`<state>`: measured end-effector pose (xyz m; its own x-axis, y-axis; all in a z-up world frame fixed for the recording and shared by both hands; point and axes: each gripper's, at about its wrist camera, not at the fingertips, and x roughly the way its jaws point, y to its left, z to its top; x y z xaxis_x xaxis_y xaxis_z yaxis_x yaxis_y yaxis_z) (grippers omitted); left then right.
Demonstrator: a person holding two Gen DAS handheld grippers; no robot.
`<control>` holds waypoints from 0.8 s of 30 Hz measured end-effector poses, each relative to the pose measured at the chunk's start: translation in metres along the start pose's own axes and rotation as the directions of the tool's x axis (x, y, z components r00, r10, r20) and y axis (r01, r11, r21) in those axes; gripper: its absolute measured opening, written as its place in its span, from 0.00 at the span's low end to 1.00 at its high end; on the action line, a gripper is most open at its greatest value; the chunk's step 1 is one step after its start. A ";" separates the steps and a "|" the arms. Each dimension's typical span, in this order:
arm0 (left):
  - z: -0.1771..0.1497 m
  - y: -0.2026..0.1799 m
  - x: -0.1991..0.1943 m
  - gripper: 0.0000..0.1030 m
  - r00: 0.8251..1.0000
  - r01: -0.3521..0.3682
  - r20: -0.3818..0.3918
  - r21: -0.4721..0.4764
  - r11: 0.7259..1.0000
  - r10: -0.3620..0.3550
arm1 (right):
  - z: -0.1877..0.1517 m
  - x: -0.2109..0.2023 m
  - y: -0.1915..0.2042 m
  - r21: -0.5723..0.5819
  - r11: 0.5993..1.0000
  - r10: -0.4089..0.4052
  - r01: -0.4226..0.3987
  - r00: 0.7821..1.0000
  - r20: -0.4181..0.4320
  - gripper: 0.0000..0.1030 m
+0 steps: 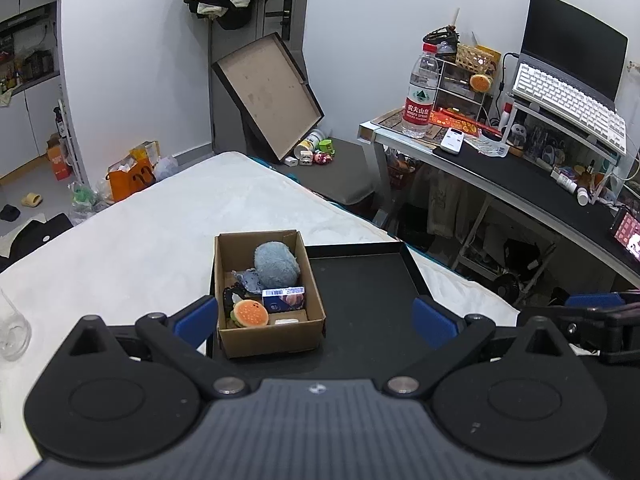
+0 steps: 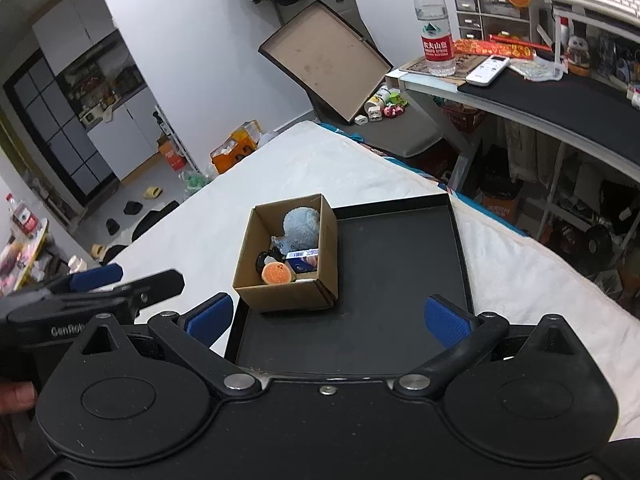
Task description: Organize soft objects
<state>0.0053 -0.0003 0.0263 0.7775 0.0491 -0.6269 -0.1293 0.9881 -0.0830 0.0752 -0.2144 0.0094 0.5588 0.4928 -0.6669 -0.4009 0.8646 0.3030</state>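
Observation:
A small cardboard box (image 1: 276, 340) (image 2: 280, 298) stands at the left side of a black tray (image 1: 368, 304) (image 2: 400, 280) on the white bed. Inside it lie a fluffy blue-grey plush (image 1: 276, 264) (image 2: 300, 224), an orange burger-shaped plush (image 1: 250, 313) (image 2: 276, 273), a blue packet (image 1: 285, 298) (image 2: 303, 258) and other small items. My left gripper (image 1: 316, 320) is open and empty, just in front of the box. My right gripper (image 2: 328, 318) is open and empty, above the tray's near edge. The left gripper also shows at the left edge of the right wrist view (image 2: 96, 280).
A desk (image 1: 520, 172) (image 2: 540, 96) with a water bottle (image 1: 418, 92) (image 2: 436, 24), remote, keyboard and laptop stands to the right. An open flat cardboard box (image 1: 268, 96) (image 2: 324, 60) leans against the wall behind the bed. A glass jar (image 1: 12, 332) sits on the bed at far left. Bags and shoes lie on the floor.

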 end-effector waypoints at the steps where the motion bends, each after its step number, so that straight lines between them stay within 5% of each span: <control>1: 0.000 0.000 0.000 0.99 1.000 0.002 0.000 0.000 1.000 -0.002 | -0.002 -0.001 0.002 -0.002 1.000 -0.003 0.003 1.000 0.006 1.00; 24: -0.003 -0.007 0.002 0.99 0.998 -0.053 -0.019 0.012 0.999 0.053 | -0.006 -0.006 0.002 -0.018 1.000 -0.011 0.011 1.000 0.021 1.00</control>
<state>0.0061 -0.0080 0.0227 0.7579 0.0984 -0.6449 -0.1629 0.9858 -0.0410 0.0665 -0.2164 0.0099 0.5786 0.4855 -0.6554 -0.4075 0.8681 0.2833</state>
